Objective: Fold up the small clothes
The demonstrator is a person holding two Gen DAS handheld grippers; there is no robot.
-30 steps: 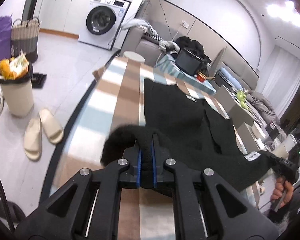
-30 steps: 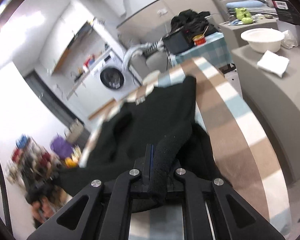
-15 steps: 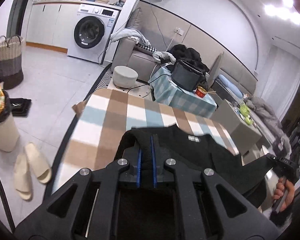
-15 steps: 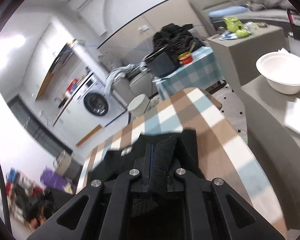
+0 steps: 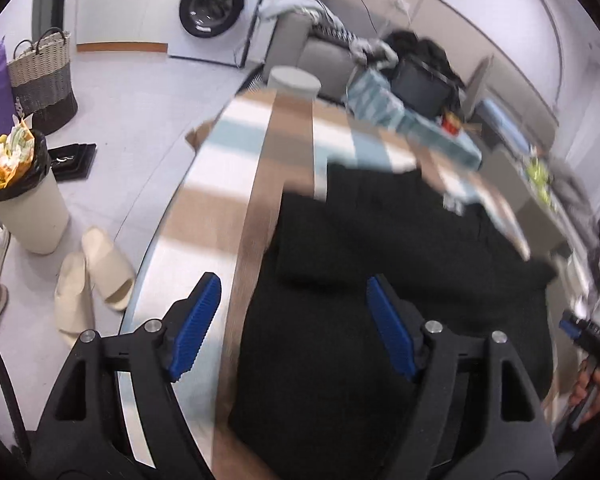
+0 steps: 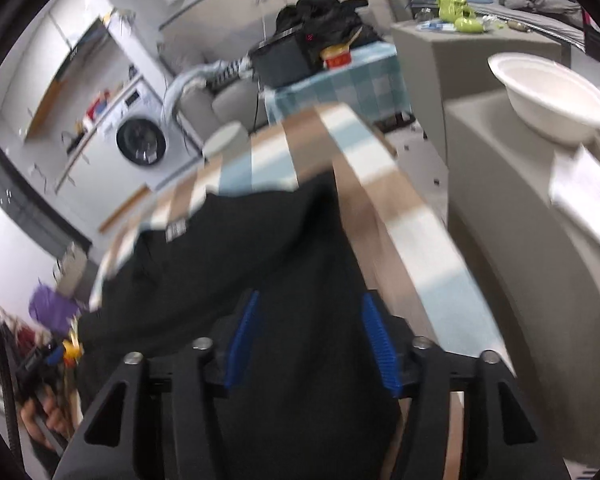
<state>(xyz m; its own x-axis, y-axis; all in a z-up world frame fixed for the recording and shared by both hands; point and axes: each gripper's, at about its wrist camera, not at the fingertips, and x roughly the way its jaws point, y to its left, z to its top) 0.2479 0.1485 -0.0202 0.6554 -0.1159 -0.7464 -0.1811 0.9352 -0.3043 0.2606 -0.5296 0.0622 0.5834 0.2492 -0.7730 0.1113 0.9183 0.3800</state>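
Observation:
A black garment (image 5: 380, 240) lies folded over on the checked tablecloth (image 5: 236, 184), its white label (image 6: 176, 232) showing near the far edge. My left gripper (image 5: 292, 324) hangs just above its left edge. Its jaws are opening wide, one blue pad (image 5: 196, 320) over the cloth-covered table, the other over the black fabric, gripping nothing. My right gripper (image 6: 310, 340) is over the garment's (image 6: 260, 264) right side. Its jaws are opening too, with fabric lying under and between the pads (image 6: 380, 344), which do not press on it.
On the floor left of the table are a full waste bin (image 5: 24, 200), slippers (image 5: 96, 280) and a woven basket (image 5: 44, 76). A grey counter with a white bowl (image 6: 552, 100) stands close on the right. A side table with a black pot (image 6: 284, 60) is beyond the far end.
Both grippers were shut on black fabric and carried it forward over the garment. Now both have opened and let the fabric drop onto the garment.

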